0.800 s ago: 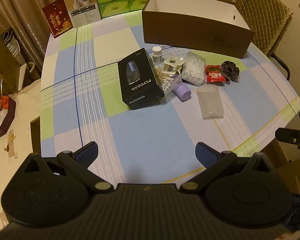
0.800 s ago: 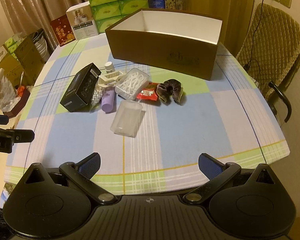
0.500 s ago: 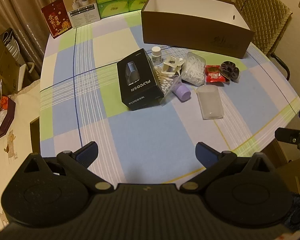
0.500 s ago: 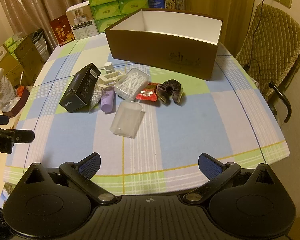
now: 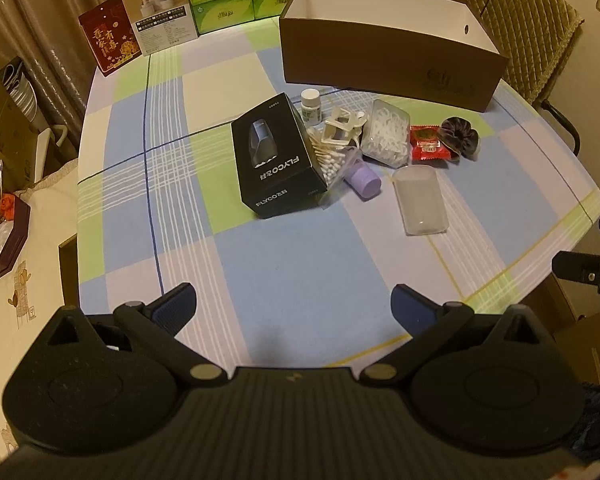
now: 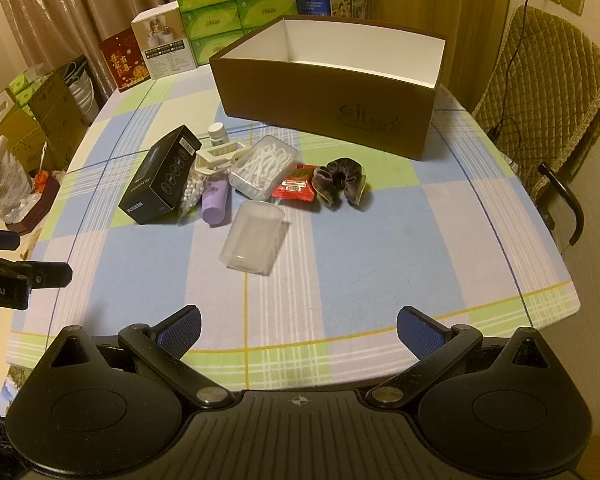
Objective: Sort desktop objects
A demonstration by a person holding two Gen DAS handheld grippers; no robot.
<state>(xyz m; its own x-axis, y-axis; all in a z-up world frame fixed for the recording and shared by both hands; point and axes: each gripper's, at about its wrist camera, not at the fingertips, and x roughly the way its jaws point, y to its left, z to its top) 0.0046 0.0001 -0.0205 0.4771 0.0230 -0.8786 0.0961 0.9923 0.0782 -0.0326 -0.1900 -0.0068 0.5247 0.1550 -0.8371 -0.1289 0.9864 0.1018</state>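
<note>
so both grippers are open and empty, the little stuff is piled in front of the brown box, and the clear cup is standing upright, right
Not quite: the clear cup lies on its side on the tablecloth, as the right wrist view shows. The rest holds: the left gripper and right gripper are open and empty, and the small items sit in front of the brown box.

The near half of the desk [image 6: 380, 240] lay bare, so either gripper had a free run toward the clutter at mid-desk. There the black box [image 5: 276, 164], clear cup [image 6: 254, 240] and scrunchie [image 6: 340, 180] crowded together. Behind them the brown box [image 6: 324, 92] walled off the far side, open on top.
</note>
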